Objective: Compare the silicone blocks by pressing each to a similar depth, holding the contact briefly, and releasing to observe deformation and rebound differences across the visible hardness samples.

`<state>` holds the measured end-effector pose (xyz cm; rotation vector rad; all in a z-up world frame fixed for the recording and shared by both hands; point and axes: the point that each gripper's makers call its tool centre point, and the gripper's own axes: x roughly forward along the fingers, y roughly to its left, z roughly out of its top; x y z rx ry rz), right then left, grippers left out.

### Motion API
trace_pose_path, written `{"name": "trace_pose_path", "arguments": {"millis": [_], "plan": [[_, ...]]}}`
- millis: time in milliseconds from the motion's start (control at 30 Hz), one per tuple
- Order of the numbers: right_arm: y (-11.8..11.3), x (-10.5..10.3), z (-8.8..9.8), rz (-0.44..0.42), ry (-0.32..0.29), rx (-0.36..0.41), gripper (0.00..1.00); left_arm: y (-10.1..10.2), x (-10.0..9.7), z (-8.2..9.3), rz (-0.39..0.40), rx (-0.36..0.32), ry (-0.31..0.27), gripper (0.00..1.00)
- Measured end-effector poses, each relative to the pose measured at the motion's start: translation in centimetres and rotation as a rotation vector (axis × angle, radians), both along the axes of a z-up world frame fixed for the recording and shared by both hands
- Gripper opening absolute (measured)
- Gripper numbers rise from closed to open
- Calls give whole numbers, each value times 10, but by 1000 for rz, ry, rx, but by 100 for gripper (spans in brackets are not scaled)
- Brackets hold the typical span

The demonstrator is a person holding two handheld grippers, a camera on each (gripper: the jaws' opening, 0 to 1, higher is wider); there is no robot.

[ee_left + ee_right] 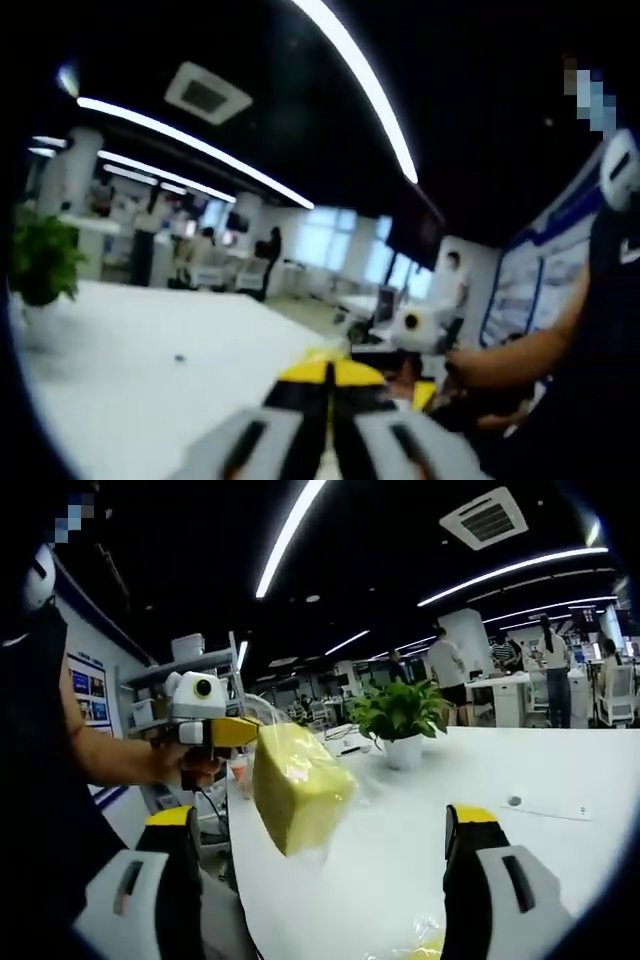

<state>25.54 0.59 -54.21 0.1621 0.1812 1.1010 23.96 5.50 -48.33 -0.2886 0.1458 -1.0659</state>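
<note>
A yellow silicone block (300, 785) in clear plastic wrap hangs in the air above the white table's edge. The left gripper (232, 731), held by a hand, grips the block at its upper corner. In the left gripper view, that gripper (328, 372) has its yellow-tipped jaws pressed together, and the block itself is hidden below them. My right gripper (322, 820) stands wide open, with one jaw on each side of the hanging block and not touching it. A bit of yellow in crinkled plastic (428, 946) lies at the bottom between the right jaws.
The white table (560, 770) stretches away to the right, with a potted plant (400, 715) and a small dark speck (514, 801) on it. The person's arm (510, 360) and dark clothing fill one side. Shelves (185, 680) and other people stand behind.
</note>
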Motion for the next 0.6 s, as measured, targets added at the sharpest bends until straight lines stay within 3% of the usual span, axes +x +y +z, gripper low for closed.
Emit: {"name": "trace_pose_path", "arguments": {"millis": [233,367,600], "plan": [[10,-8,7,46,-6,37,82,-9,-7,21,-39,-37,-23,0],[14,-17,21,96,53,137,68,-12,-12,29,-60,-72,-21,0],[14,-19,36,98,36,208,53,-12,-16,34,-71,-86,-22,0]]}}
